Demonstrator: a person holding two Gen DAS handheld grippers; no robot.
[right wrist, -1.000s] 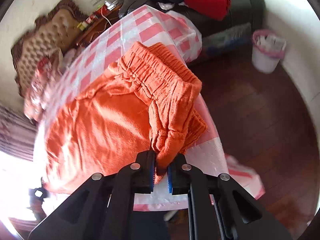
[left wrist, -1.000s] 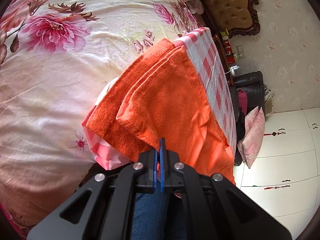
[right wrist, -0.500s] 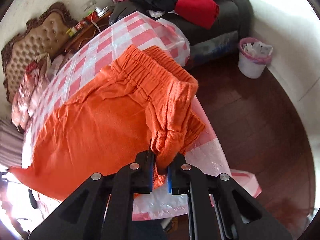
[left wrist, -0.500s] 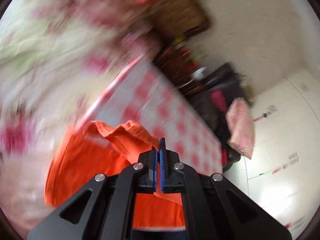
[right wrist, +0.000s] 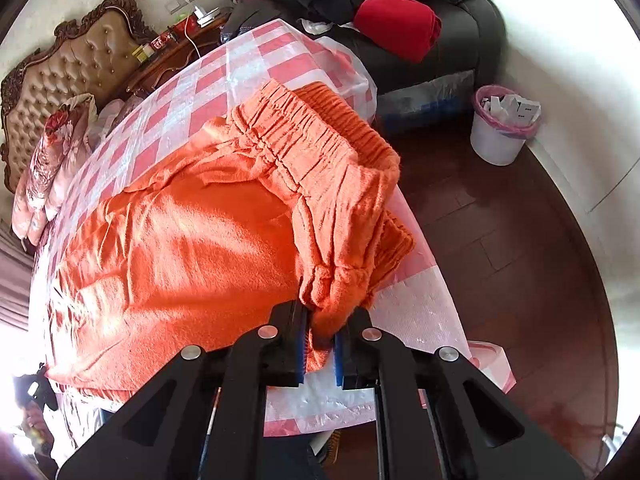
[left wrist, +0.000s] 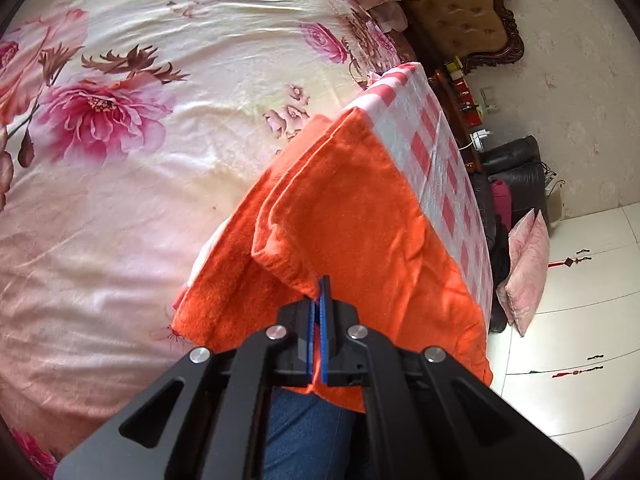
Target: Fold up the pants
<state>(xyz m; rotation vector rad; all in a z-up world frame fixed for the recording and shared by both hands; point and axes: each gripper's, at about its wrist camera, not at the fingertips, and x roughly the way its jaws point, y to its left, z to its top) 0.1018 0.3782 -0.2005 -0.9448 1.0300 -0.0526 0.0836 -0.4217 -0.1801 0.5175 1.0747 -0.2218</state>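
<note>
Orange pants (right wrist: 192,240) lie on a table covered with a pink-and-white checked cloth (right wrist: 240,68). Their gathered elastic waistband (right wrist: 296,136) is at the table's right end. My right gripper (right wrist: 320,344) is shut on a bunched corner of that waistband near the table's front edge. In the left wrist view the leg end of the orange pants (left wrist: 360,208) is doubled over and hangs past the table's near end. My left gripper (left wrist: 320,312) is shut on a hem corner of that leg end, held just above the cloth (left wrist: 440,160).
A bed with a floral cover (left wrist: 140,140) lies left of the table, its tufted headboard (left wrist: 468,12) at the far end. A black sofa (right wrist: 420,40) with piled clothes stands behind the table. A white bin (right wrist: 500,132) sits on the dark wooden floor. A person's jeans (left wrist: 304,432) show below.
The left gripper swung away with the leg hem and came back near where it was a second ago. The right gripper kept its hold on the waistband and hardly moved.
</note>
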